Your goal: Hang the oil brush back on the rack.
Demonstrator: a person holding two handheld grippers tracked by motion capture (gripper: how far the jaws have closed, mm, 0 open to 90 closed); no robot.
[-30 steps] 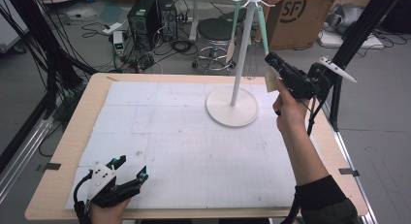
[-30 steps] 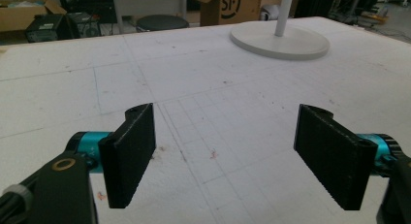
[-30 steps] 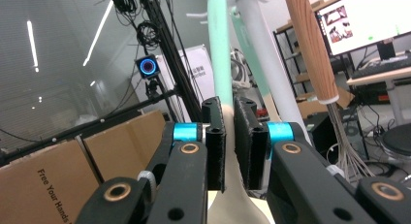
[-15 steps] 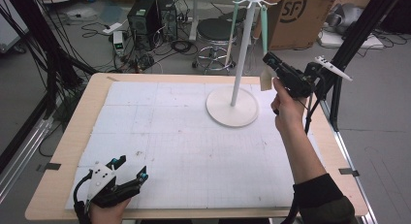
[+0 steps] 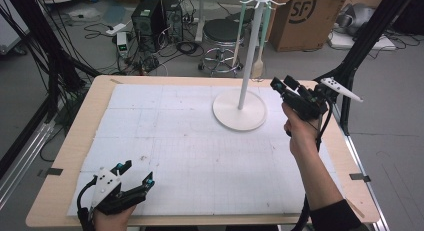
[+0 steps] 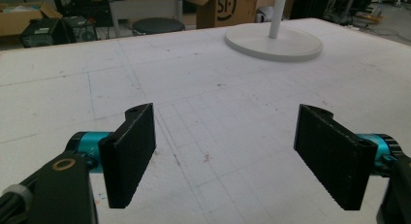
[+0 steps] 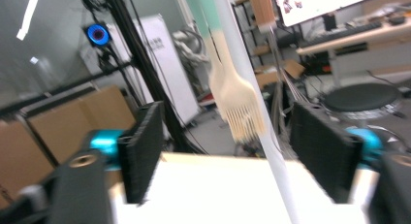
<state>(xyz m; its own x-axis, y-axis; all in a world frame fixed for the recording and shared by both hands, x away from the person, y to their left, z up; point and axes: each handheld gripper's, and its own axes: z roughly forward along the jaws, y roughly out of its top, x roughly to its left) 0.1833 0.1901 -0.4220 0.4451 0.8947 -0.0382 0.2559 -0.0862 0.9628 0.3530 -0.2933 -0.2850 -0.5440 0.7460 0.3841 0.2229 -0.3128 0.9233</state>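
Note:
A white stand with a round base and a thin pole is on the table's far right. Utensils with green handles hang from its top hooks. One is a cream slotted spatula, seen close up in the right gripper view beside the pole. My right gripper is held in the air just right of the pole. Its jaws have just been opening and now stand wide, with the spatula hanging beyond them, untouched. My left gripper rests open and empty at the near left.
A white gridded mat covers the wooden table. The stand's base lies far ahead of the left gripper. Beyond the table are a stool, a cardboard box, a computer tower and a black frame post.
The right gripper's jaws went from nearly shut to wide, and the hand sank a little. The cream spatula head that sat at its tips now hangs free by the pole. The left gripper stayed put.

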